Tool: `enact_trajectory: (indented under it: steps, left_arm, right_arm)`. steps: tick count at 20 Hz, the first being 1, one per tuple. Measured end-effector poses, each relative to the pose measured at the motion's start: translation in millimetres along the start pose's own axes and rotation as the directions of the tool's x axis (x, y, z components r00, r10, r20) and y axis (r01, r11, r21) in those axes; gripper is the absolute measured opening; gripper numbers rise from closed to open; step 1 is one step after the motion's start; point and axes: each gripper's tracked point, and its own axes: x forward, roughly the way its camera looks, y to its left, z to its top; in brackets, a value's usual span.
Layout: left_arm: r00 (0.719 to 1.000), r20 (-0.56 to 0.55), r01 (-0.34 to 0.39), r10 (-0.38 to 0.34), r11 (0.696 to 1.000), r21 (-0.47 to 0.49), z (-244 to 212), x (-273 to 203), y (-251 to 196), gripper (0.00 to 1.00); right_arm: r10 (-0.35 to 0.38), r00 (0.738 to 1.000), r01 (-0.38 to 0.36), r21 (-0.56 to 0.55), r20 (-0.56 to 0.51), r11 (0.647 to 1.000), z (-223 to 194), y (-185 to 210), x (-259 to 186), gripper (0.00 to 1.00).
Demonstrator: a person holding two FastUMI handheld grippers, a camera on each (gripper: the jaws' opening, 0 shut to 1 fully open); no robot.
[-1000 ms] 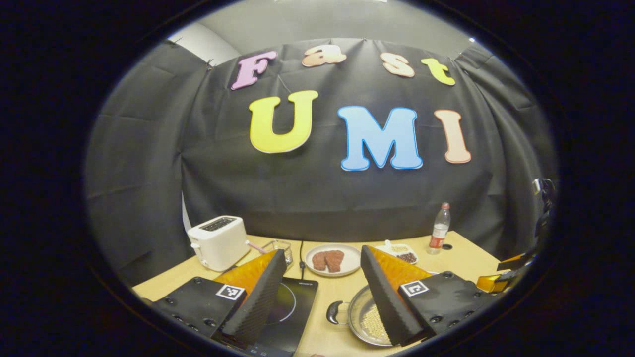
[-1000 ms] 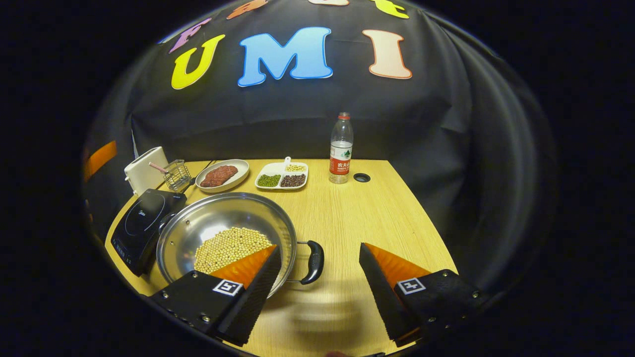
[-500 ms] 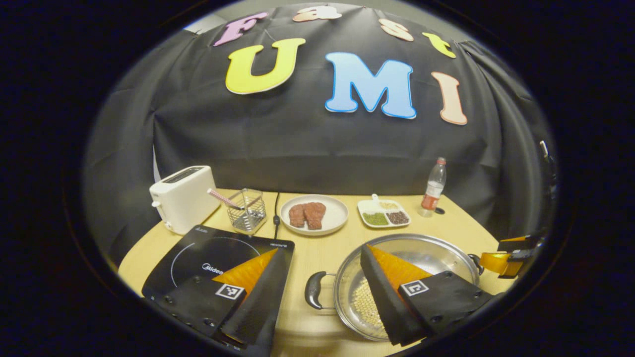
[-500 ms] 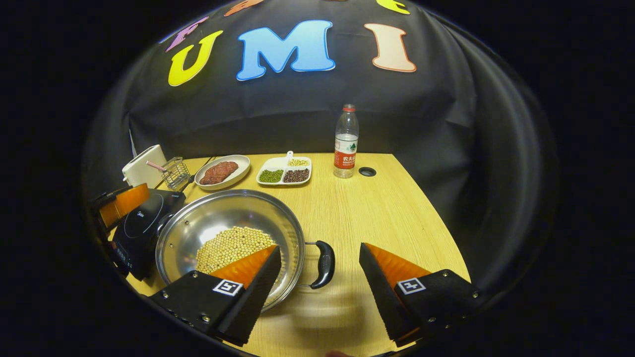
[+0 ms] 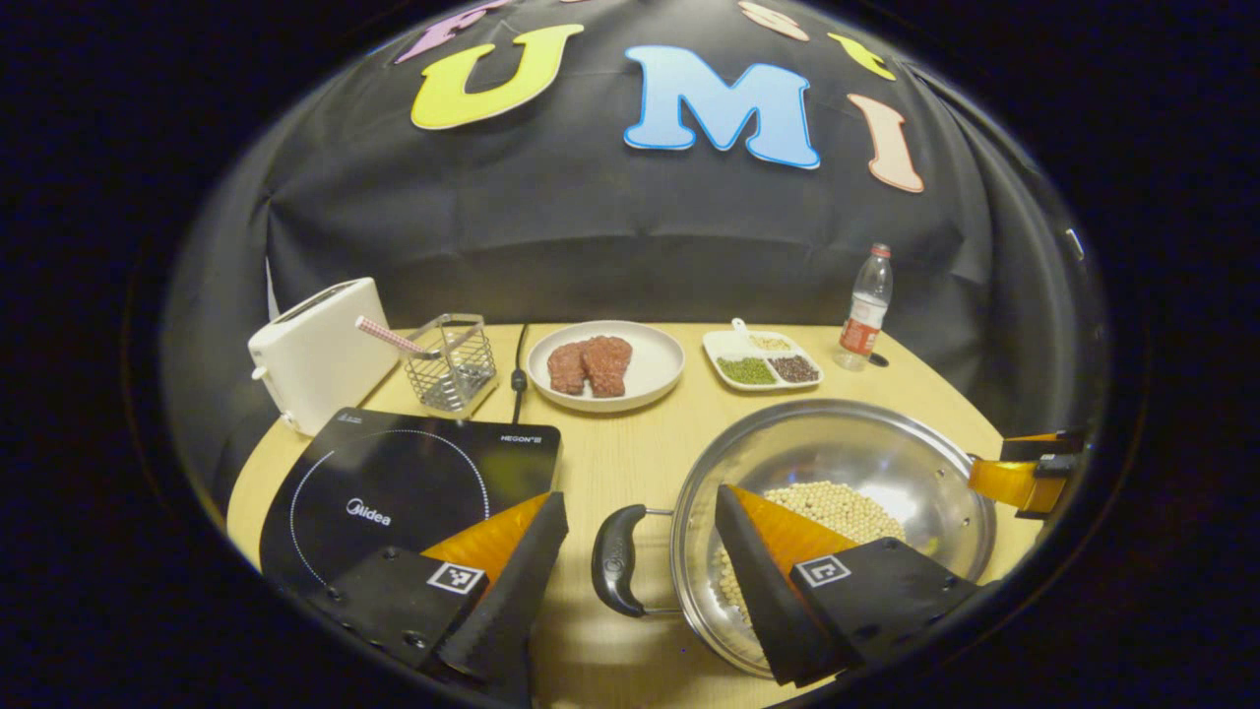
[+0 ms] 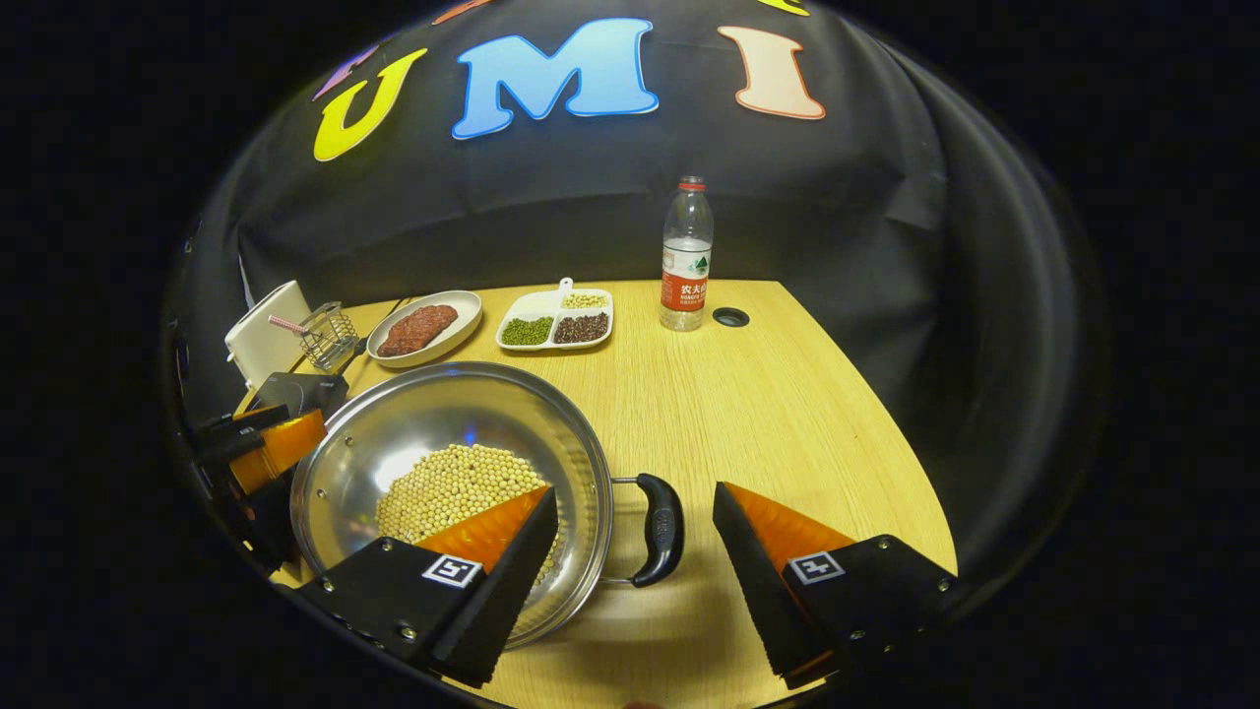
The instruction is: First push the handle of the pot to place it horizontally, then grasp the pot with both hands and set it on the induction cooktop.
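Left gripper (image 5: 640, 581), at the bottom of the left gripper view, with jaws spread wide and empty, straddling the pot's black looped left handle (image 5: 613, 561) at lower centre, no finger touching it. Right gripper (image 6: 635, 581), at the bottom of the right gripper view, likewise spread and empty, bracketing the matching black right handle (image 6: 661, 528) at lower centre. Between them, the shallow stainless-steel pot (image 5: 837, 458) holding a heap of pale yellow beans (image 5: 817, 507), standing on the light wooden table (image 6: 748, 394); both handles lying roughly level, side to side. Flat black induction cooktop (image 5: 394, 487) at lower left of the left gripper view, just beside the pot and apart from it. Farther back, toward mid-frame: white toaster (image 5: 315, 350), wire mesh basket (image 5: 453, 354), white plate of reddish meat (image 5: 602, 362), white divided dish of beans (image 5: 760, 356), clear plastic water bottle (image 5: 864, 310). Judged step: handle-levelling apparently done, two-handed grasp in preparation, pot not yet on the cooktop. Next move, as a judgement: advance each gripper so that its handle sits between the pads, close both firmly, then lift evenly and carry toward the cooktop, keeping the pot flat to avoid spilling beans.
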Motion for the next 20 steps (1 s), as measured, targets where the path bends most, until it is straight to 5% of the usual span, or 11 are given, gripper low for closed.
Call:
enact_trajectory:
  steps: [13,14,17,18,20]
  left_arm:
    - [0.997,-0.078,0.011,-0.009,1.0,0.026,-29.2,21.8,0.0,0.96]
    - [0.997,-0.079,0.016,-0.015,1.0,0.021,-29.6,22.6,-1.3,0.86]
    - [0.997,-0.077,0.013,-0.01,0.999,0.039,-30.2,23.3,-3.3,0.83]
    - [0.997,-0.079,0.011,-0.007,0.999,0.046,-30.6,24.2,-3.8,0.83]
    - [0.997,-0.082,0.015,-0.011,0.999,0.048,-32.4,26.9,-6.6,0.85]
  right_arm:
    - [-0.022,0.997,0.027,0.068,-0.075,0.997,-28.4,-3.0,19.5,0.97]
    - [-0.024,0.997,0.029,0.071,-0.075,0.997,-30.0,-3.5,22.0,0.96]
    - [-0.032,0.997,0.036,0.073,-0.066,0.997,-28.3,-7.1,24.2,0.92]
    - [-0.031,0.998,0.036,0.076,-0.06,0.996,-27.1,-7.4,25.7,0.79]
    - [-0.012,0.998,0.016,0.08,-0.058,0.997,-28.0,-4.4,25.6,0.82]
